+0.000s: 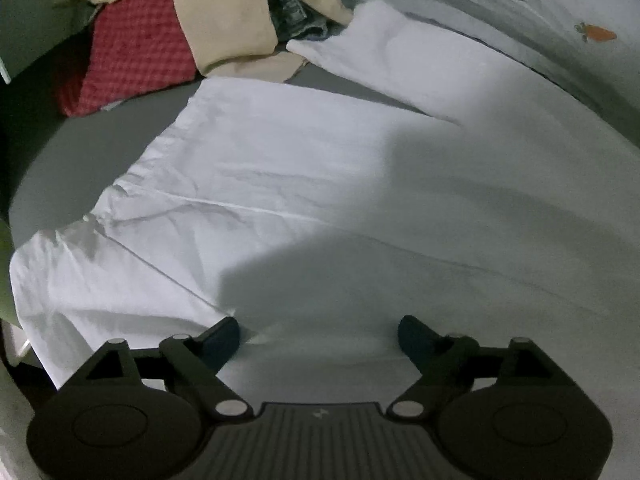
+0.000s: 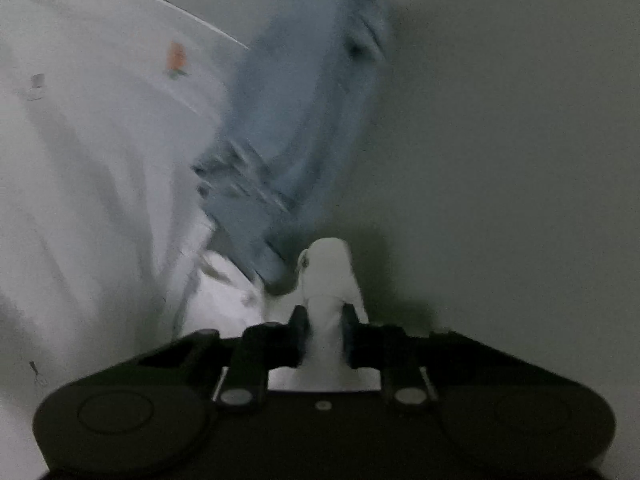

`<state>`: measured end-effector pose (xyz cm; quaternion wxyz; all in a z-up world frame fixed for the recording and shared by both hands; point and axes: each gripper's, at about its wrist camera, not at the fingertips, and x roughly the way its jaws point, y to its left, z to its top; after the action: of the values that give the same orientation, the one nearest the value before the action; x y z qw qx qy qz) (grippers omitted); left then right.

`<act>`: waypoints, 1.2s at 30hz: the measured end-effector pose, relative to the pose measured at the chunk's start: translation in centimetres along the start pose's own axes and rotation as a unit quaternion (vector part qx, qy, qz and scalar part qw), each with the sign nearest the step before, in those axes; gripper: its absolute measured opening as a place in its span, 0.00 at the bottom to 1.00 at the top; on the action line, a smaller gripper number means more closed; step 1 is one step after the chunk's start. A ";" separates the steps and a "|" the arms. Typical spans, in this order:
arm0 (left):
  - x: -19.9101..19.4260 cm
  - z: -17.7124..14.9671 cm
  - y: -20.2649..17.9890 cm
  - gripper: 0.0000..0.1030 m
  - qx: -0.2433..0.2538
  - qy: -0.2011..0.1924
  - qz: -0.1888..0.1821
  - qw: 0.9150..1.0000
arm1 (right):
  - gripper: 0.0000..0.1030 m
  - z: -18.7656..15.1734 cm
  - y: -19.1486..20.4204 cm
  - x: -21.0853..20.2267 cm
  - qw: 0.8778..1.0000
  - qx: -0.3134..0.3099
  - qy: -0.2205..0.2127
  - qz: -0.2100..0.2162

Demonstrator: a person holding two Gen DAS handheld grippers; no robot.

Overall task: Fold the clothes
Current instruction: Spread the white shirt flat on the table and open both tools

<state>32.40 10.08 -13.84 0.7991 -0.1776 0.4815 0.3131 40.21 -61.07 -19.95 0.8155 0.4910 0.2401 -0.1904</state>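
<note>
A white shirt [image 1: 248, 184] lies spread flat on the grey bed, one sleeve [image 1: 384, 64] stretched to the back right. My left gripper [image 1: 320, 338] is open and empty, low over the shirt's near part. In the right wrist view, my right gripper [image 2: 325, 326] is shut on a bunched piece of white fabric [image 2: 328, 276] of the shirt; the rest of the shirt [image 2: 228, 300] trails to the left. The right wrist view is blurred.
A pile of unfolded clothes lies at the back left: a red checked garment [image 1: 136, 48], a beige one [image 1: 224, 12] and a dark one [image 1: 292, 8]. A white sheet with a small carrot print [image 1: 598, 32] lies at the right. A folded light-blue garment [image 2: 304, 128] lies ahead of the right gripper.
</note>
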 end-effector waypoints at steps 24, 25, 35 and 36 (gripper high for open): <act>2.7 5.8 -1.5 0.91 -0.076 0.031 0.018 0.996 | 0.54 0.8 12.2 7.7 0.912 -0.410 0.010 -0.007; 3.1 6.0 -1.9 0.92 -0.075 0.036 0.025 0.996 | 0.59 0.9 12.7 9.0 0.912 -0.410 0.020 0.005; 3.5 6.5 -2.5 0.97 -0.056 0.032 0.029 0.997 | 0.67 -0.5 16.0 21.1 0.900 -0.428 0.082 0.011; 3.6 6.4 -2.5 0.97 -0.057 0.031 0.030 0.997 | 0.63 -0.7 16.2 21.4 0.899 -0.430 0.083 0.004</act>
<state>39.58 13.16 -14.02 0.7625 -0.2177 0.4931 0.3580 66.29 -54.80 -21.12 0.9251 0.1077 0.3634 -0.0245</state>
